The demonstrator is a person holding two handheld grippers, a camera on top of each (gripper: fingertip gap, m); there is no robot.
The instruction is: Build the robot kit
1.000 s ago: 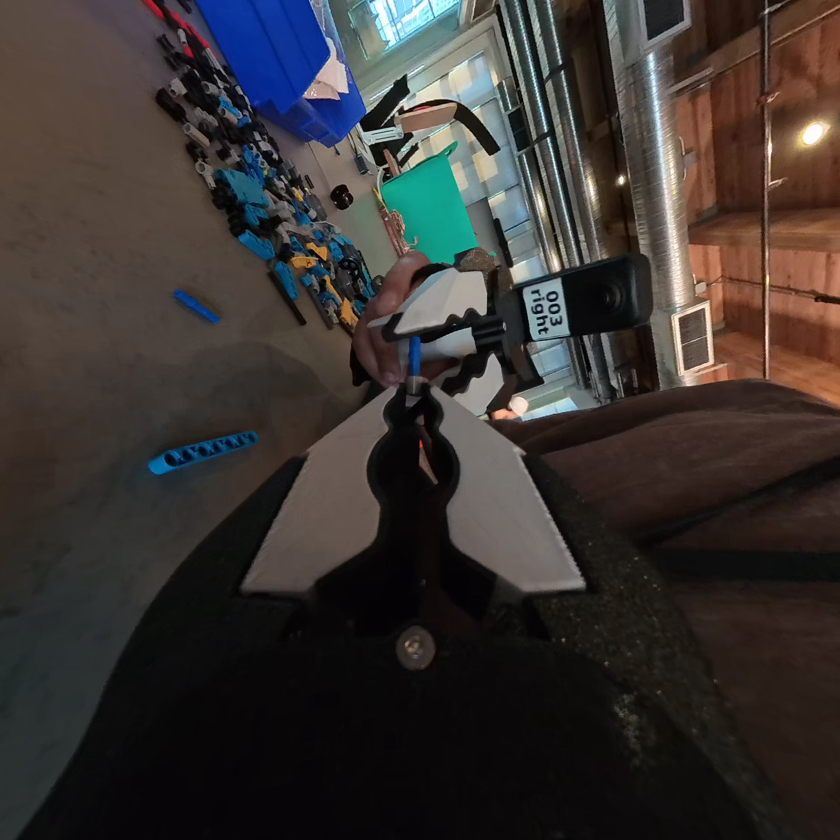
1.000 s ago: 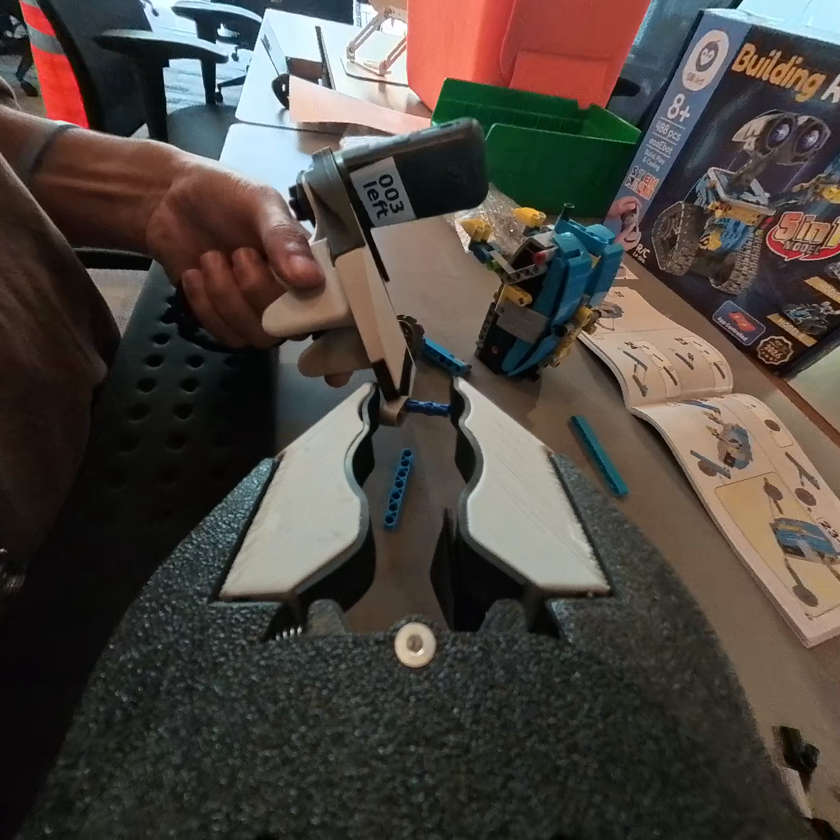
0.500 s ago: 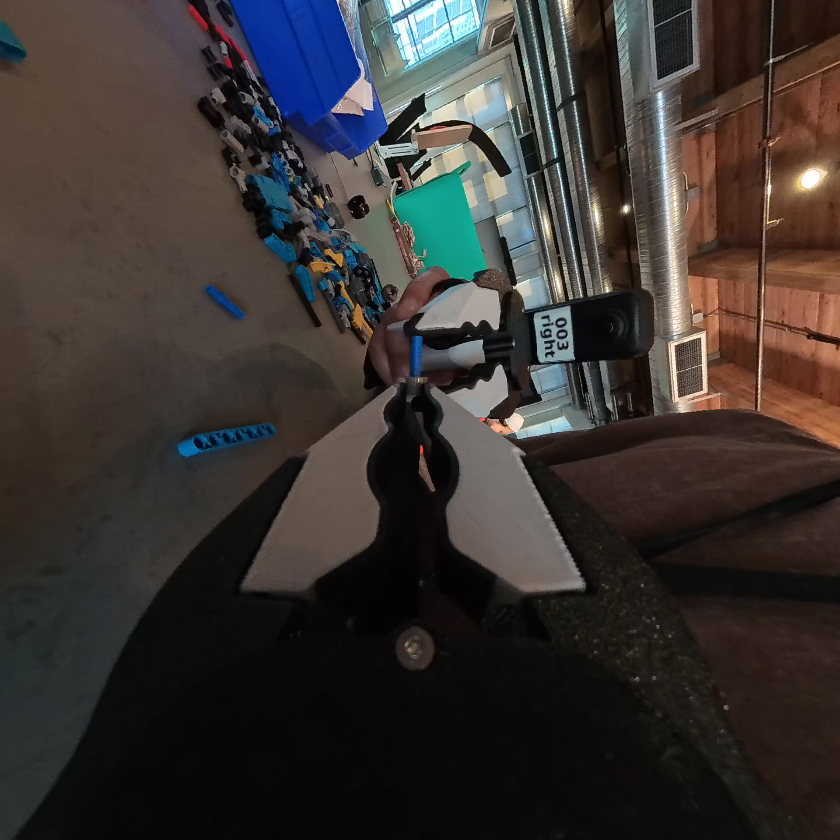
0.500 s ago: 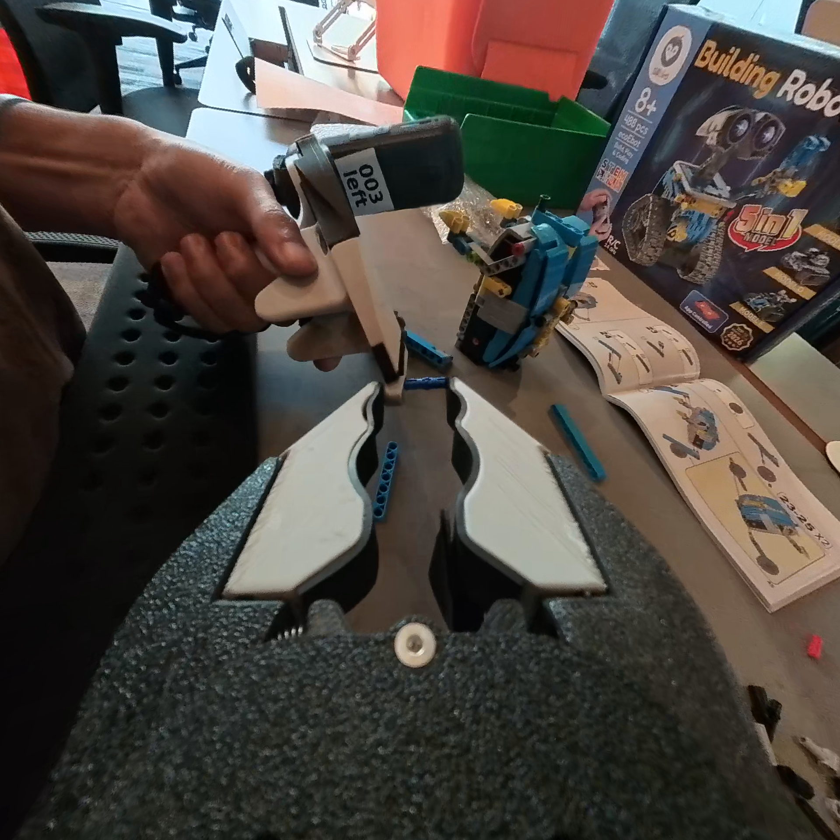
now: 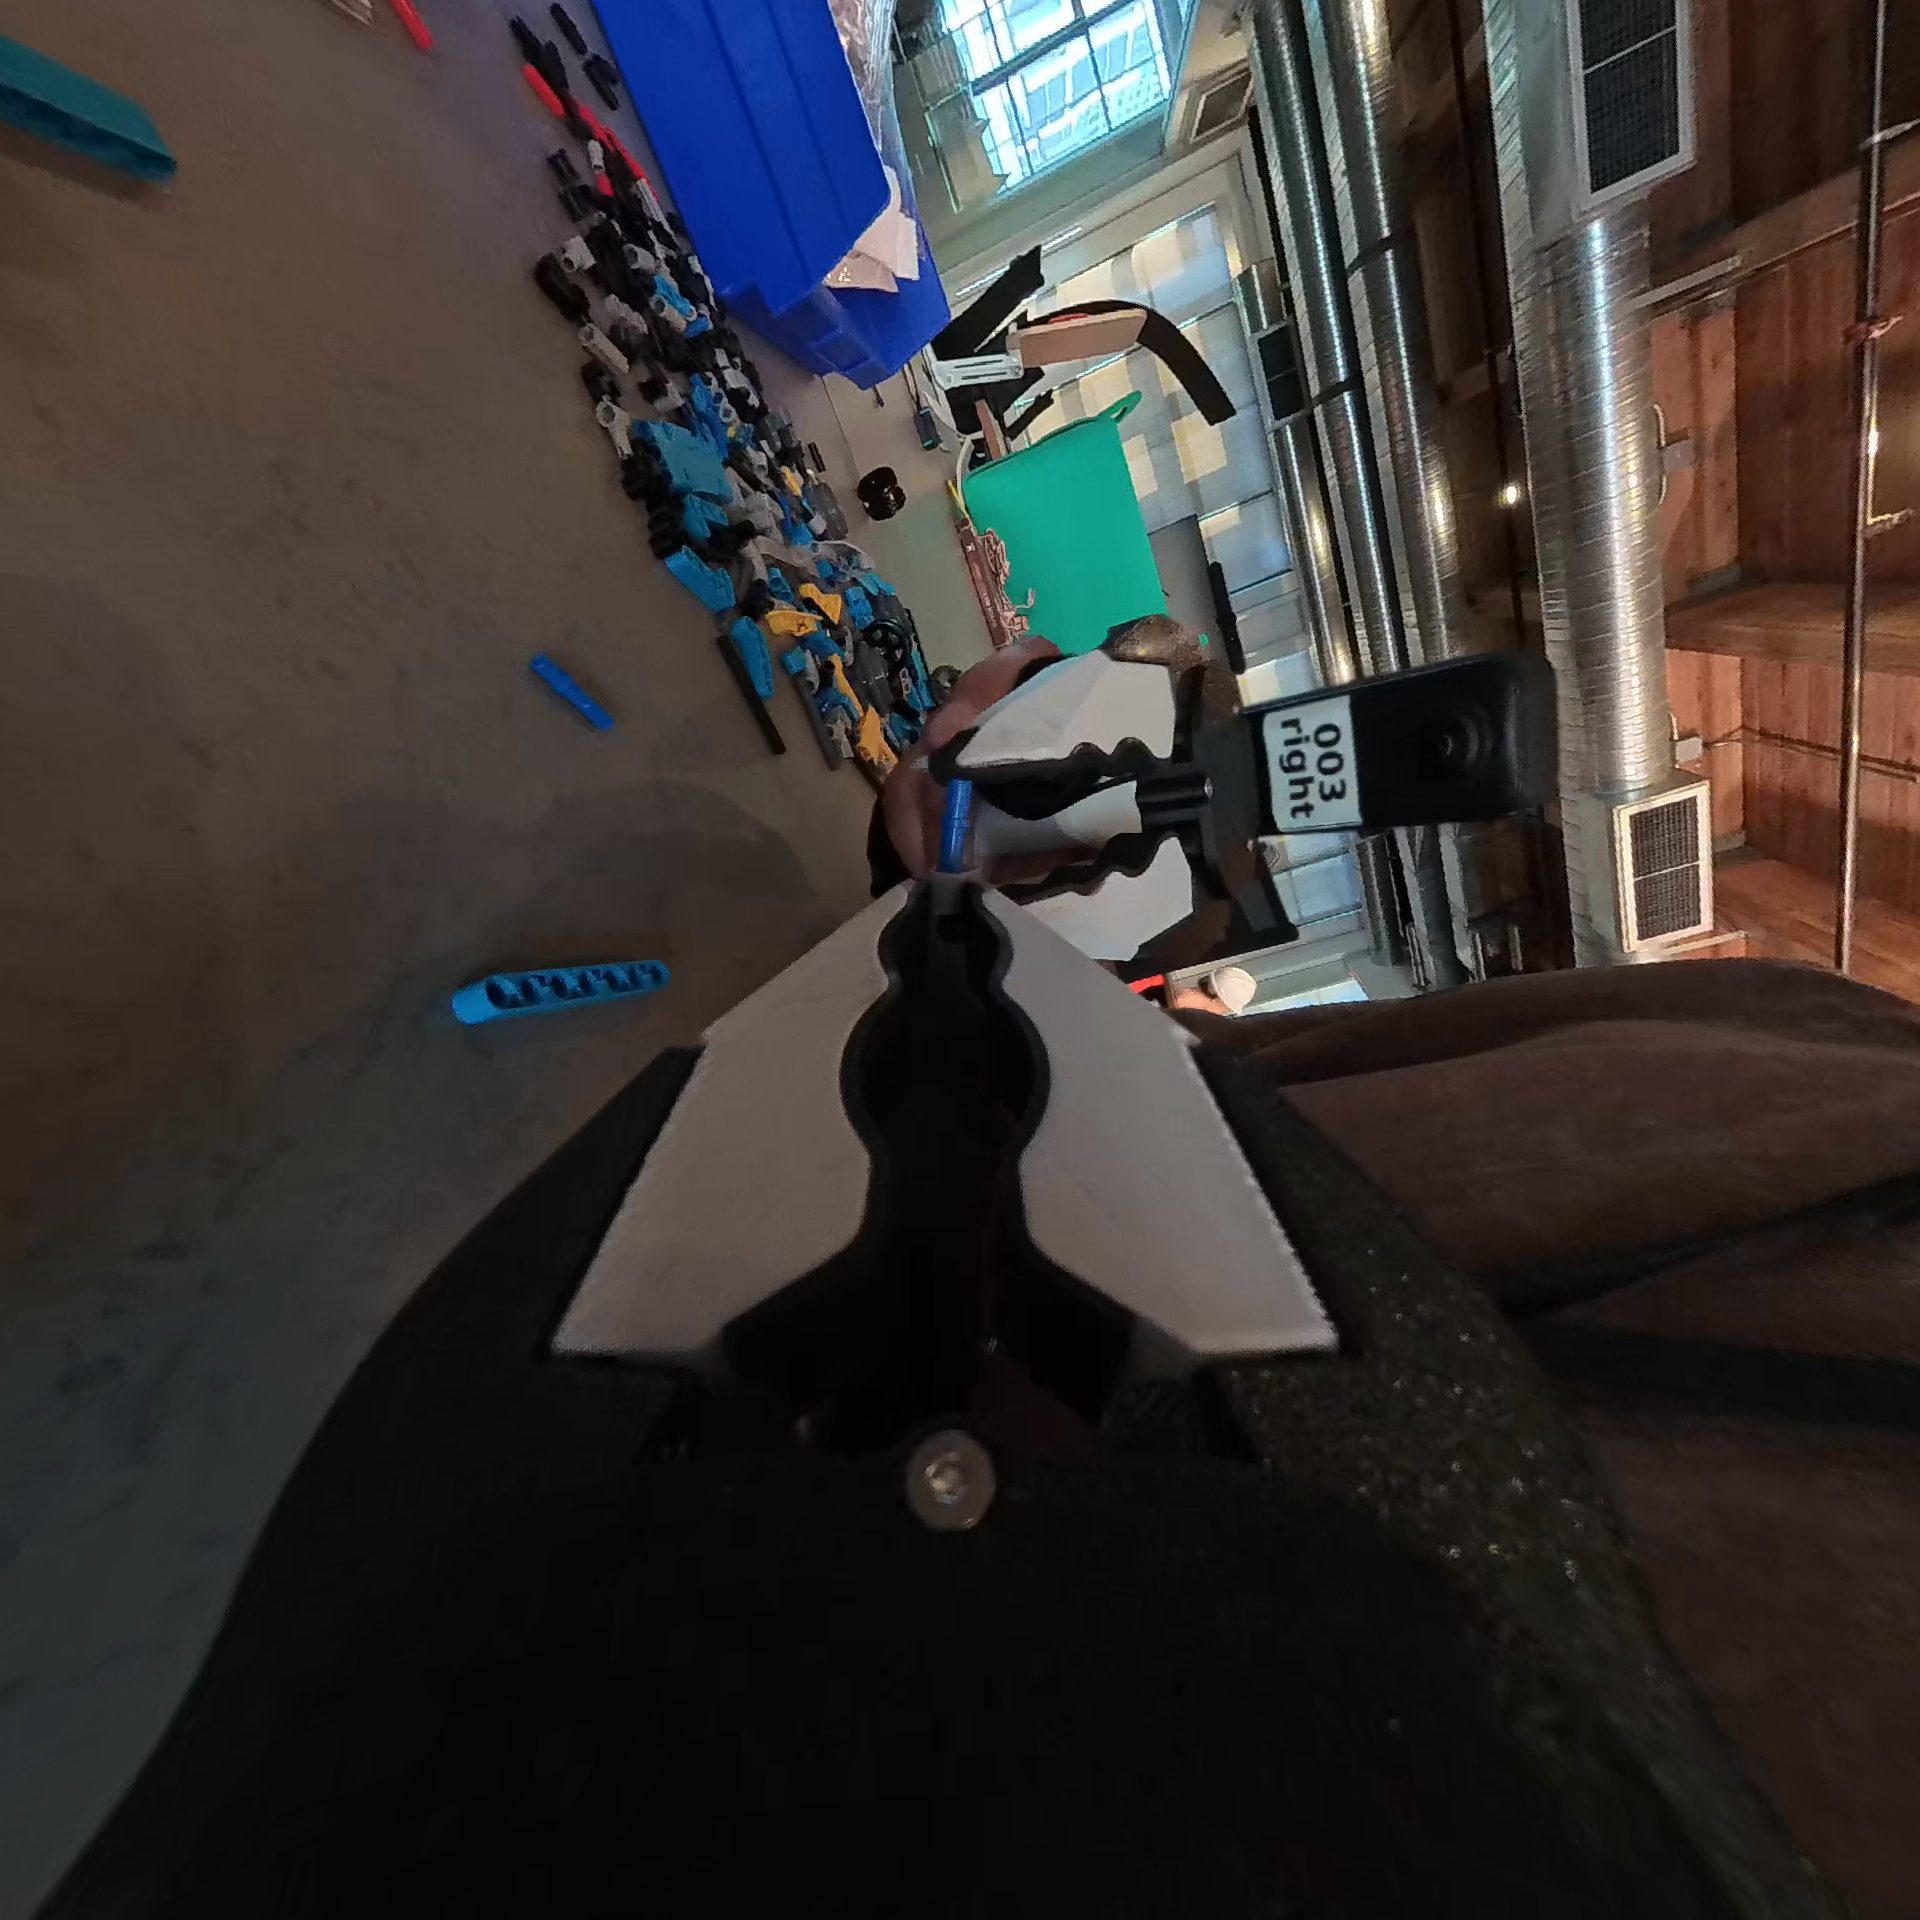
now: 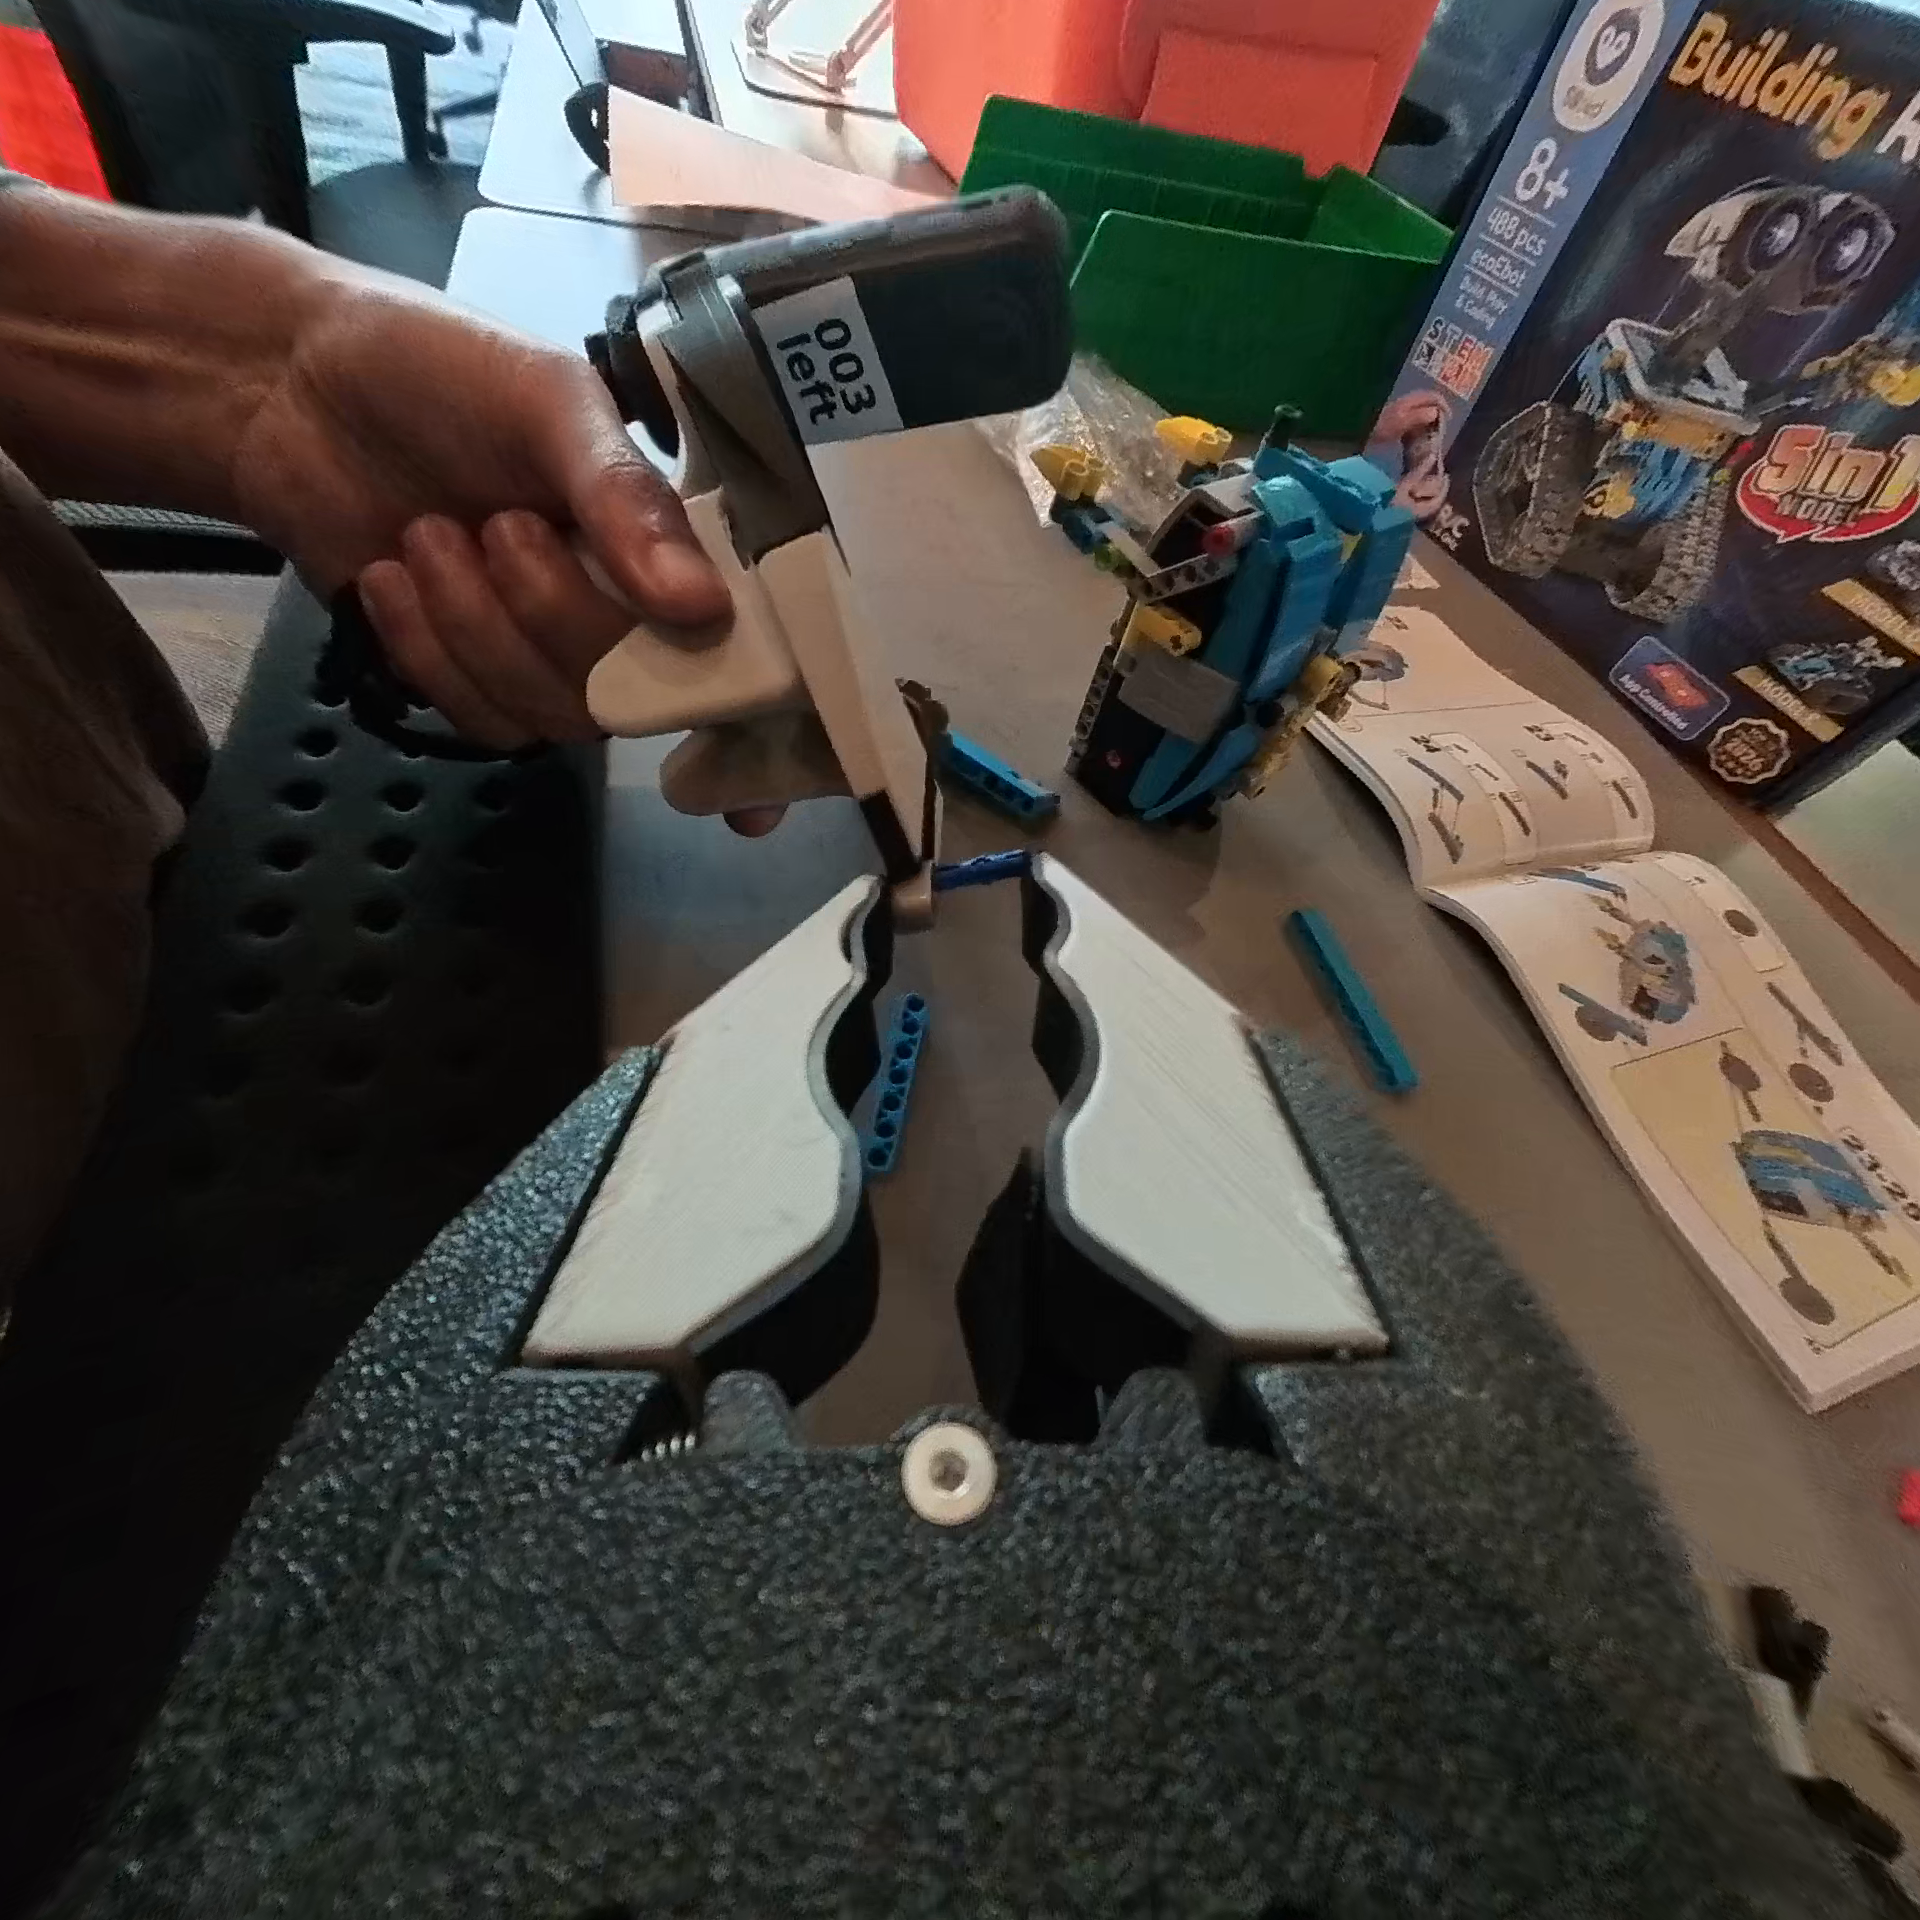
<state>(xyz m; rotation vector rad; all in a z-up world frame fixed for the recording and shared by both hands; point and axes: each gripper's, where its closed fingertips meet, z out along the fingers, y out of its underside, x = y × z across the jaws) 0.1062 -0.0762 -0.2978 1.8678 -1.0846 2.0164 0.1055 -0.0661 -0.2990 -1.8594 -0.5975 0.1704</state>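
My left gripper (image 5: 943, 902) is shut on a small grey bush with a thin blue axle (image 5: 954, 826) sticking out of its tip. In the right wrist view the left gripper (image 6: 904, 873) points down in a hand, above the table. The axle (image 6: 982, 868) lies across the gap of my right gripper (image 6: 956, 883), which is partly open. The axle's free end touches the right fingertip (image 6: 1039, 883). The right gripper (image 5: 961, 821) also shows in the left wrist view, facing me.
On the grey table (image 6: 1039, 520) stand a blue brick-built model (image 6: 1247, 644), an open instruction booklet (image 6: 1662, 1039), a kit box (image 6: 1714, 364) and a green bin (image 6: 1195, 260). Loose blue beams (image 6: 896, 1081) (image 6: 992, 774) and a teal bar (image 6: 1351, 997) lie nearby. A parts pile (image 5: 748, 540) lies by a blue bin (image 5: 769, 156). Less than 4 cm separates the two grippers' tips. About 15 cm separates my right fingertips from the teal bar (image 6: 1351, 997).
Both grippers have stayed together with the axle between them and have drifted slightly over the table. The right jaws have narrowed a little.
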